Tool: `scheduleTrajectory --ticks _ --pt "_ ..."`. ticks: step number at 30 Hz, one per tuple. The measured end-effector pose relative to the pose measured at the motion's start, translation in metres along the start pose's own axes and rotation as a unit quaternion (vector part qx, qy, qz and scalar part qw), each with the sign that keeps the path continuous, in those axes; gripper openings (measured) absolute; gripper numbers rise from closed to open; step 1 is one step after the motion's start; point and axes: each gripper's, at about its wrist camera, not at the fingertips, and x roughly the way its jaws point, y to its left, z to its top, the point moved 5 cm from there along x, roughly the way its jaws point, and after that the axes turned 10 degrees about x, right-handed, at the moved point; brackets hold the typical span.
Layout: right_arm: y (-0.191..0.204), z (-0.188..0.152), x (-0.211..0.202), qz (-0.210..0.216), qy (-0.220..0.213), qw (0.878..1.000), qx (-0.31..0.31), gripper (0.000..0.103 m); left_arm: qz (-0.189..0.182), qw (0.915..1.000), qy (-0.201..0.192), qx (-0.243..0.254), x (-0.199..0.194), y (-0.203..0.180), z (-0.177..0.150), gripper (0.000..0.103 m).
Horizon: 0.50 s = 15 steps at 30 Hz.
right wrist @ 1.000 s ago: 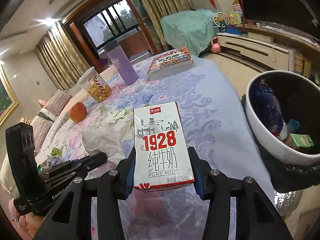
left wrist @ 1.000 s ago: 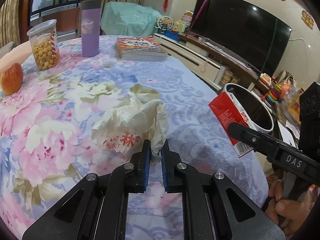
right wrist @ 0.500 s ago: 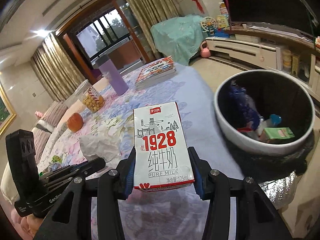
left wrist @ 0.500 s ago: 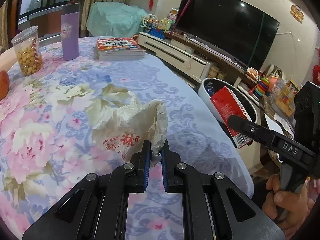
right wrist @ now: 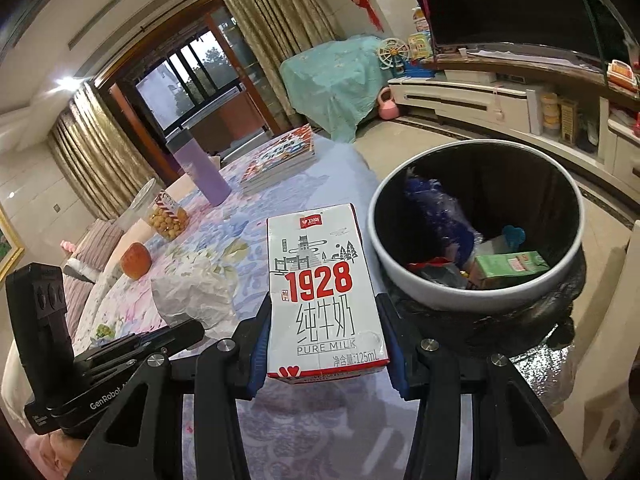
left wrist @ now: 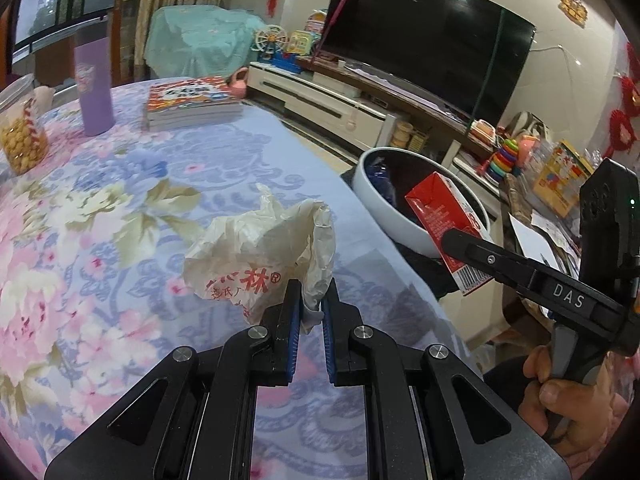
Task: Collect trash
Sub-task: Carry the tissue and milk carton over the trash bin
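My left gripper [left wrist: 310, 300] is shut on a crumpled white paper bag [left wrist: 260, 248] with red print, held just above the floral tablecloth [left wrist: 100, 220]. My right gripper [right wrist: 326, 320] is shut on a red-and-white "1928" milk carton [right wrist: 324, 292], held upright near the table's edge. The carton also shows in the left wrist view [left wrist: 444, 224], in front of the trash bin [left wrist: 384, 212]. The white-rimmed bin [right wrist: 404, 280] with a black liner stands just right of the carton and holds a green carton, blue plastic and other trash. The paper bag [right wrist: 196, 296] and left gripper [right wrist: 172, 336] show at left.
On the table stand a purple tumbler [left wrist: 94, 84], a stack of books [left wrist: 192, 100], a snack jar [left wrist: 20, 132] and an apple [right wrist: 136, 260]. A TV [left wrist: 420, 52] on a low white cabinet [left wrist: 340, 108] lies beyond the bin. Toys clutter the far right.
Both grippers have moved right toward the bin with their loads. The bin now sits closer and fuller in the right wrist view.
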Motion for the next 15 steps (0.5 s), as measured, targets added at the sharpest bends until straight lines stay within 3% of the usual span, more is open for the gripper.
scheduleTrajectory --ticks 15 --pt "-0.03 0.018 -0.017 -0.014 -0.02 0.999 0.023 0.048 -0.019 0.9994 0.0 0.031 0.015 -0.032 0.022 0.009"
